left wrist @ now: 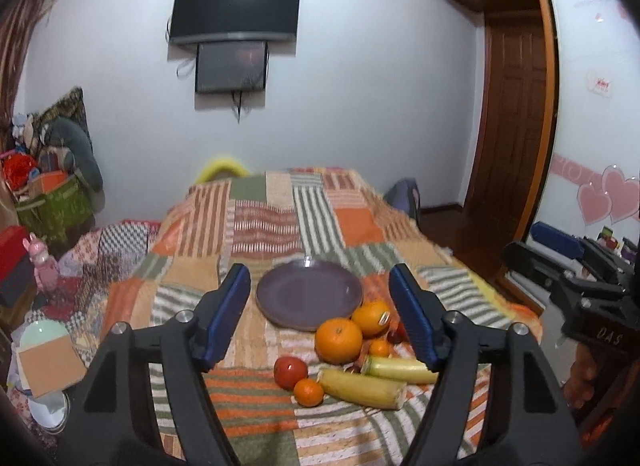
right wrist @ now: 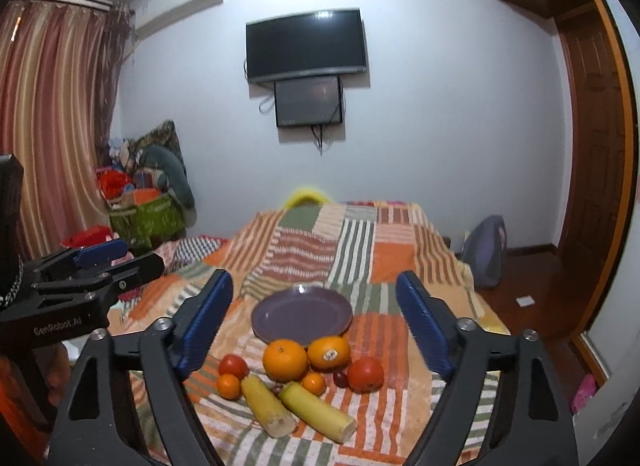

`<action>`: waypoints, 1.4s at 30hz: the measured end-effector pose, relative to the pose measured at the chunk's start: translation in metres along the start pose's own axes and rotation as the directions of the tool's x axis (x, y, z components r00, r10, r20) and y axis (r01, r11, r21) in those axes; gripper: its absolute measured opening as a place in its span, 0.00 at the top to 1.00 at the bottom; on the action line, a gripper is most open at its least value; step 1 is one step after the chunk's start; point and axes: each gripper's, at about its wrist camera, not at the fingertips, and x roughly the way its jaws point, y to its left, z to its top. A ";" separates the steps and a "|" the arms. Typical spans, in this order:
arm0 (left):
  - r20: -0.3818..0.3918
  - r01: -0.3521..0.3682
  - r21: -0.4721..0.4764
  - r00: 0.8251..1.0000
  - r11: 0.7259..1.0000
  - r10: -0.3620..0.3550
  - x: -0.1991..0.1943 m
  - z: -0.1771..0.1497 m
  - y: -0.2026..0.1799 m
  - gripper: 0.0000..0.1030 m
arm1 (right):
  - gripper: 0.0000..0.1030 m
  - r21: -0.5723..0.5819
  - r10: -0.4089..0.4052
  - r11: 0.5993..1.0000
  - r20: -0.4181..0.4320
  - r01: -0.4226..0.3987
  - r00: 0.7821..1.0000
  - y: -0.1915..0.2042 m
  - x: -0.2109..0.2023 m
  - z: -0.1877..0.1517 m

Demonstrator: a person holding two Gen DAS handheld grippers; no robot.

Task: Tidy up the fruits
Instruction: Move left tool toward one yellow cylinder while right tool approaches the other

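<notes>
A purple plate [left wrist: 309, 294] [right wrist: 302, 312] lies bare on the patchwork blanket. Just in front of it sits a cluster of fruit: two big oranges [left wrist: 338, 340] [right wrist: 285, 360], one with a sticker [right wrist: 329, 352], two small tangerines [right wrist: 228, 386], two red tomato-like fruits [left wrist: 290, 372] [right wrist: 365, 374], a small dark fruit [right wrist: 340, 378] and two yellow corn-like cobs [left wrist: 362, 388] [right wrist: 316, 410]. My left gripper [left wrist: 319, 272] [right wrist: 142, 254] hovers open short of the pile, holding nothing. My right gripper [right wrist: 314, 277] [left wrist: 528, 242] is open too, with nothing between its blue pads.
The blanket [right wrist: 360, 250] covers a bed-like surface that drops off left and right. A green basket of clutter [right wrist: 146, 217] stands at the back left, a bag [right wrist: 486, 250] on the floor at the right, a wooden door [left wrist: 516, 137] beyond.
</notes>
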 end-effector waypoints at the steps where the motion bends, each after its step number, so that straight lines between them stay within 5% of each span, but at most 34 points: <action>1: -0.020 -0.008 -0.007 1.000 1.000 0.007 0.007 -0.003 0.004 0.32 | 0.28 -0.002 -0.002 1.000 -0.014 0.002 1.000 -0.002 0.003 -0.003; 12: -0.231 -0.035 -0.027 0.973 0.999 0.028 0.066 -0.042 0.026 0.38 | 0.36 -0.052 0.028 0.998 -0.248 -0.042 0.968 -0.027 0.040 -0.043; 23: -0.441 -0.005 -0.008 0.897 1.000 0.001 0.115 -0.095 0.026 0.38 | 0.36 0.033 0.116 0.993 -0.451 -0.113 0.885 -0.041 0.076 -0.080; 31: -0.509 -0.004 -0.034 0.860 0.999 -0.014 0.131 -0.115 0.032 0.38 | 0.36 0.079 0.155 0.988 -0.545 -0.134 0.824 -0.045 0.098 -0.100; 39: -0.528 0.015 -0.033 0.849 0.999 -0.030 0.140 -0.120 0.027 0.38 | 0.37 0.120 0.214 0.977 -0.582 -0.178 0.785 -0.045 0.115 -0.111; 42: -0.535 0.021 -0.023 0.844 1.000 -0.030 0.142 -0.123 0.024 0.38 | 0.45 0.127 0.245 0.969 -0.582 -0.211 0.775 -0.041 0.115 -0.113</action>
